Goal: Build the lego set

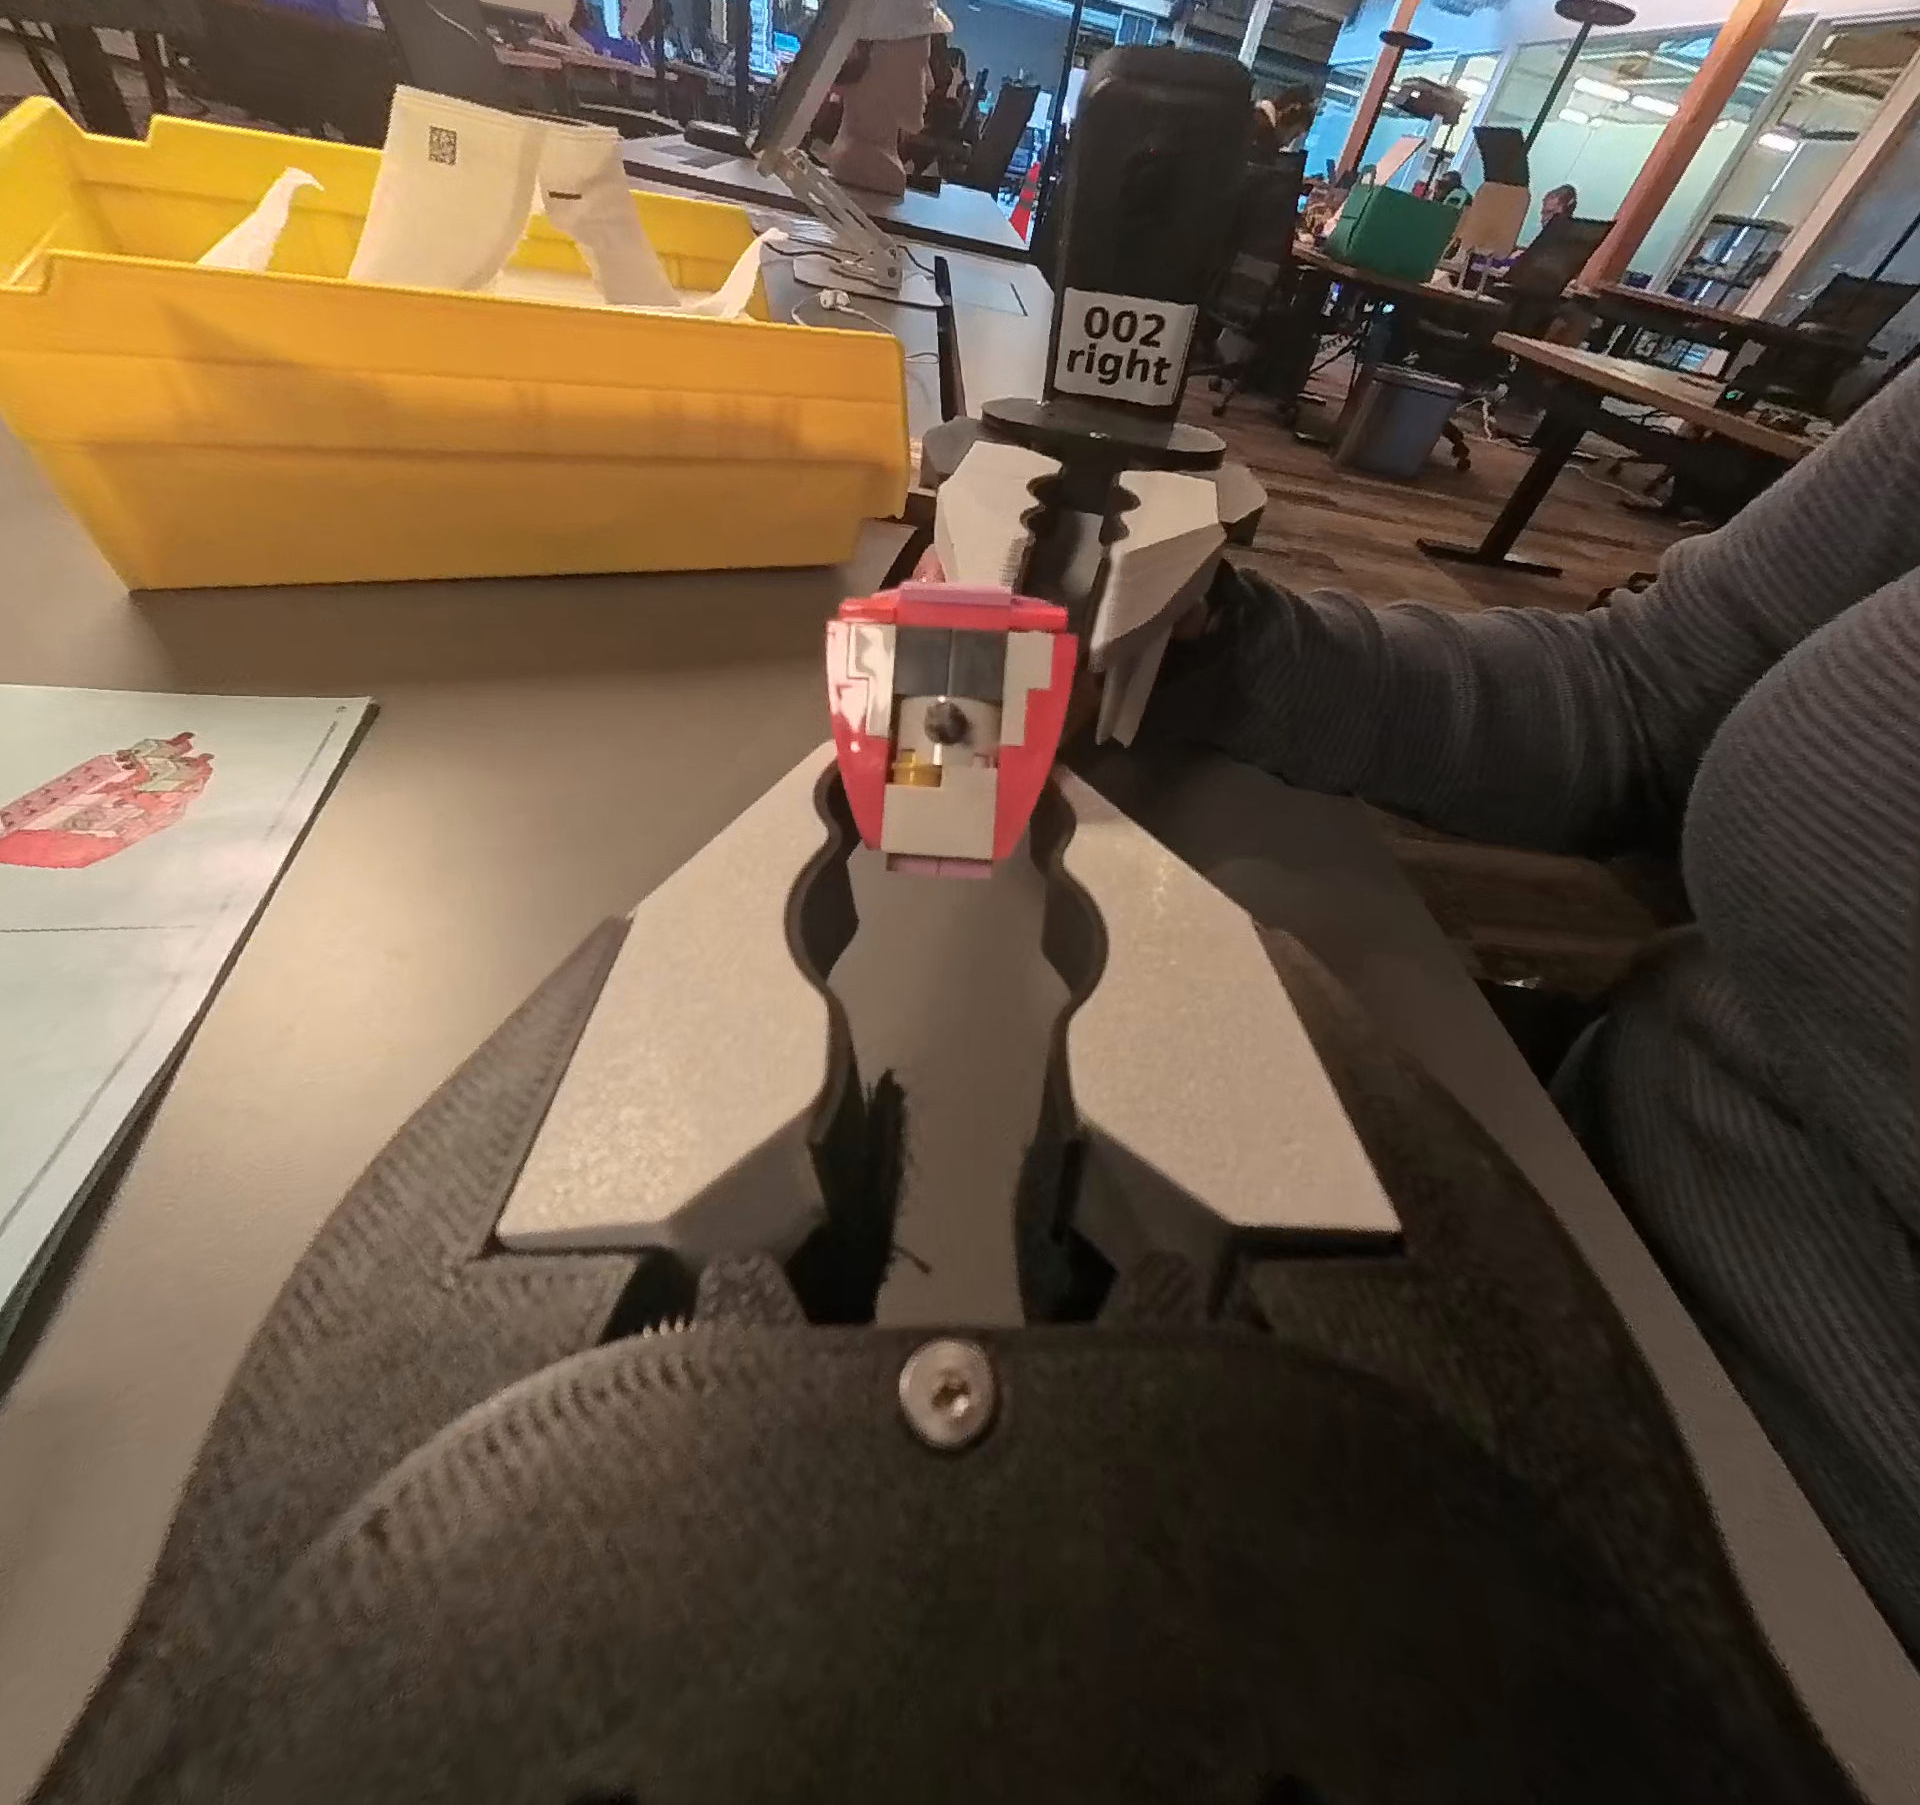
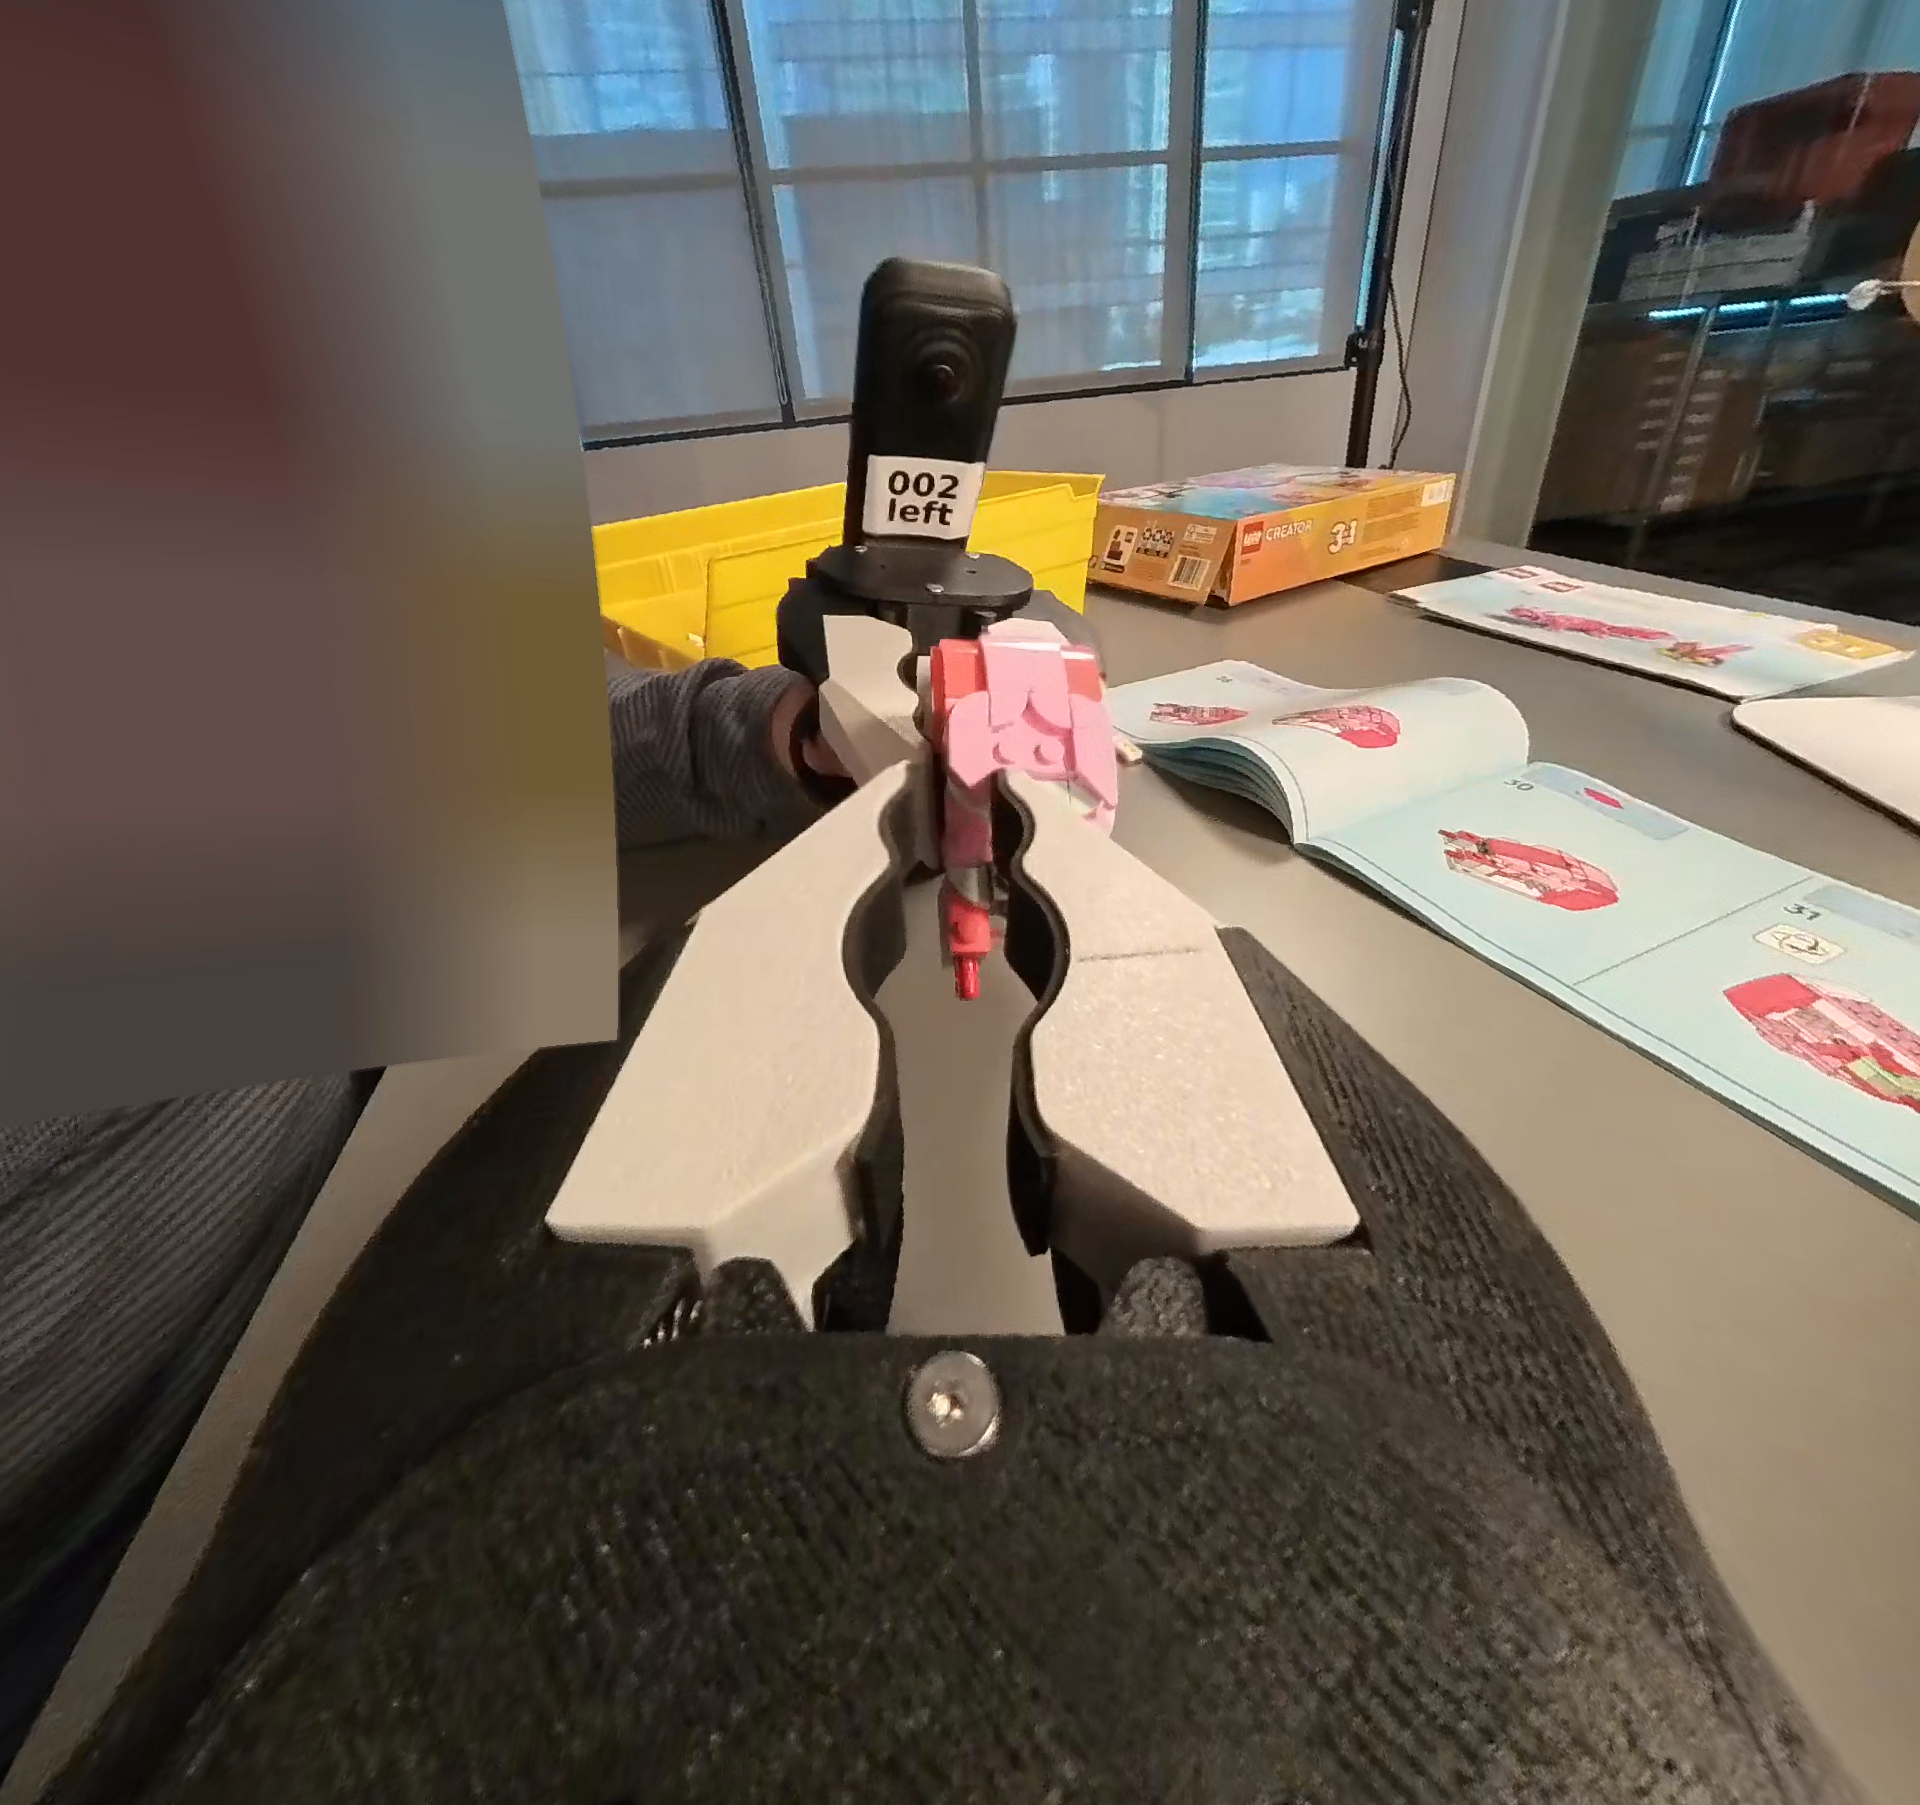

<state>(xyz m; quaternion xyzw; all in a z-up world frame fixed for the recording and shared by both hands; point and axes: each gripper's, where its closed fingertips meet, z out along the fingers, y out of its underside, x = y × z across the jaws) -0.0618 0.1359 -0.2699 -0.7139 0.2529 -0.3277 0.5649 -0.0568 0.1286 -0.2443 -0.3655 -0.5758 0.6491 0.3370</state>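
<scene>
A grey worktop in an open office with large windows carries everything here. Nearest in the left wrist view, the left gripper has its jaws clamped on the sides of a red and grey brick model, held above the worktop. Facing it, the right gripper has its jaws nearly together, closed on a thin red and pink part that sticks out from the same model, whose pink side faces that camera. So both grippers hold one build between them, off the worktop. How much of the build is finished cannot be told.

Just beyond, to one side, an open instruction booklet lies flat, pages showing a red model. Farther off stands a yellow bin with white bags in it, then an orange box and a second booklet. A grey sleeve reaches in behind the right gripper. Nothing lies between the grippers and the booklet.
</scene>
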